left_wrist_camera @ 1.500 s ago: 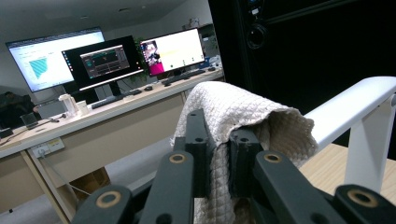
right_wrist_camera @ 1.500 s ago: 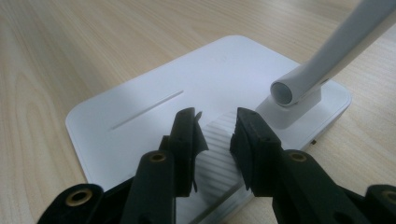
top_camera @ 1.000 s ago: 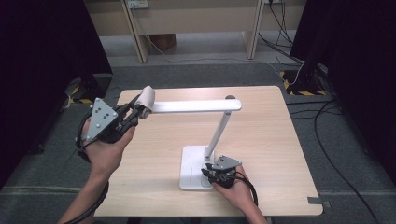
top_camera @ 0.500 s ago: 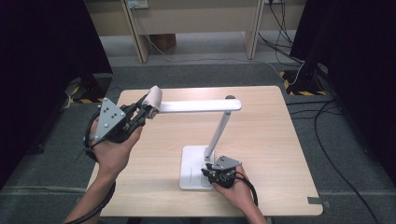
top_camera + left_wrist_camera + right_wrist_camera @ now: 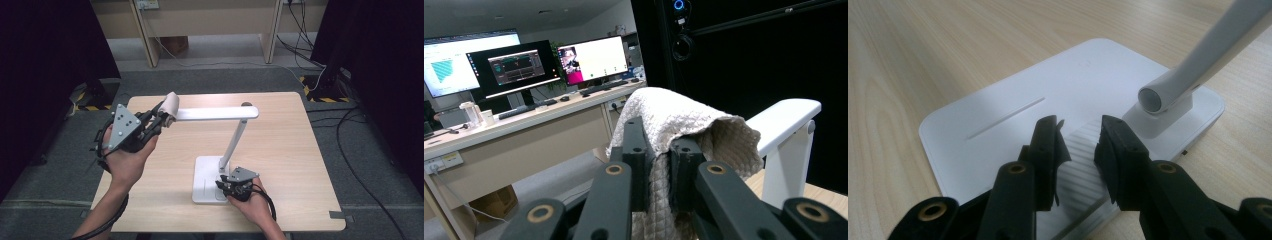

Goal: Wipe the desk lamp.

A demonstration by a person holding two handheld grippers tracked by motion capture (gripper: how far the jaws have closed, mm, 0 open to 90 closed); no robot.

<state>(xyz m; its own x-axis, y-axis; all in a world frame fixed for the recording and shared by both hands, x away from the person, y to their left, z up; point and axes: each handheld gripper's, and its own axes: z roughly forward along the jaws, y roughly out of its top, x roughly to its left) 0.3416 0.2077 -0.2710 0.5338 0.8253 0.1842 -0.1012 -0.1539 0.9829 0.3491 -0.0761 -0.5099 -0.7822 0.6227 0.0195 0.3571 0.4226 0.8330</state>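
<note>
Left gripper (image 5: 161, 119), cloth (image 5: 170, 104) shifted right

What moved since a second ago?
The left claw, shut on the quilted cloth, slid it a little along the lamp head toward the lamp's arm. The right claw stayed on the lamp base.

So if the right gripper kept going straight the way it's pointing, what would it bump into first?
Probably the lamp base. The right gripper points down at that white plate, its jaws apart just above the ribbed patch. It may already touch; the depth is hard to judge.
</note>
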